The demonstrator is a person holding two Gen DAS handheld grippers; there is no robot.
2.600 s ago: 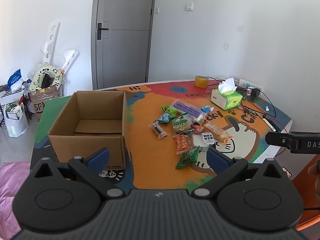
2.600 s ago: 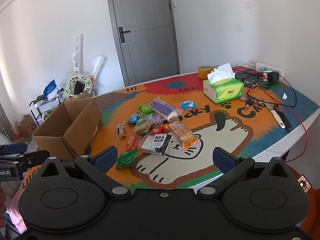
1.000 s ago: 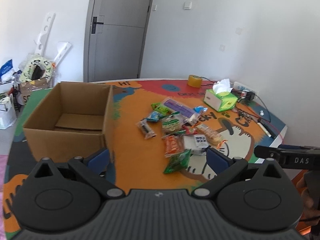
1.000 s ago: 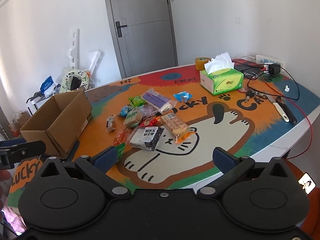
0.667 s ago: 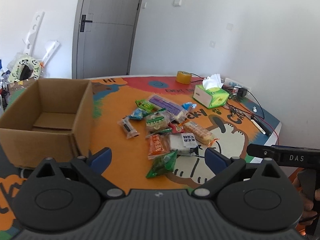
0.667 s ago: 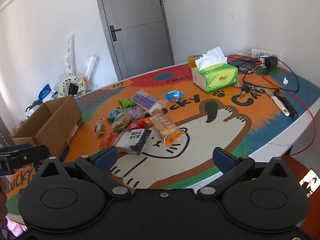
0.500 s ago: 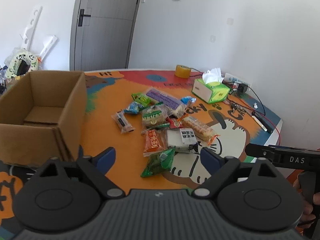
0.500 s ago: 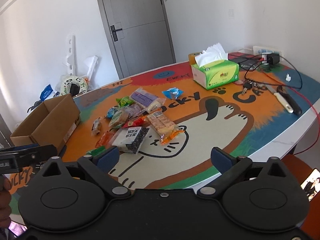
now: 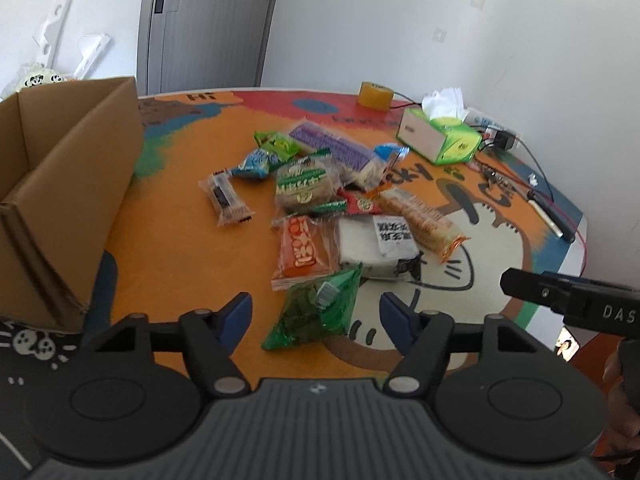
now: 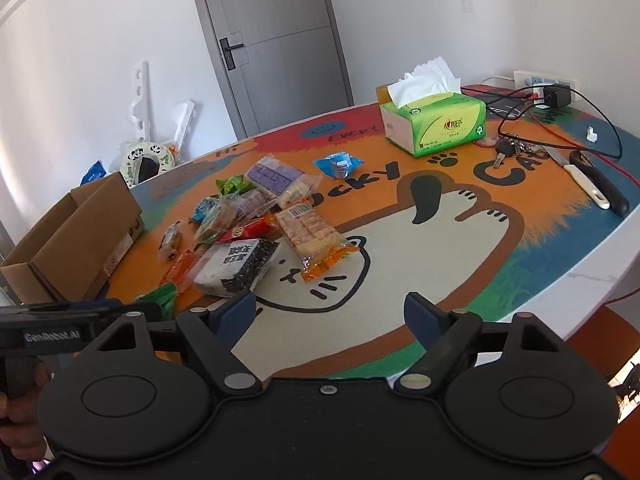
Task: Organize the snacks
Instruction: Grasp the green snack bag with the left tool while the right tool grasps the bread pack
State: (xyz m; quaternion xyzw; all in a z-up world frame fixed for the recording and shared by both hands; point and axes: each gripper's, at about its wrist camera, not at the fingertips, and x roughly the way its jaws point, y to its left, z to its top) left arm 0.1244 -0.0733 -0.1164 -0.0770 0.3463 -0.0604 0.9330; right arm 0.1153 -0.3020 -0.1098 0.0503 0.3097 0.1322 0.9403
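Note:
Several wrapped snacks lie in a heap on the cat-print mat. In the left wrist view a green packet (image 9: 316, 310) lies nearest, between the fingers of my left gripper (image 9: 316, 314), whose jaws are closing with the pads still apart from it. Behind it lie an orange packet (image 9: 301, 251) and a black-and-white packet (image 9: 380, 246). An open cardboard box (image 9: 60, 184) stands at the left. My right gripper (image 10: 330, 312) hovers over the mat's front, its jaws closing on nothing; the black-and-white packet (image 10: 236, 266) lies just ahead of its left finger.
A green tissue box (image 10: 434, 124), keys (image 10: 506, 148), a knife (image 10: 592, 186), cables and a power strip (image 10: 544, 80) occupy the table's right side. A tape roll (image 9: 374, 96) stands at the back. The table edge (image 10: 580, 280) runs close on the right.
Both grippers have come down and forward toward the snack heap, and their jaws have narrowed. The green packet now lies between the left fingers.

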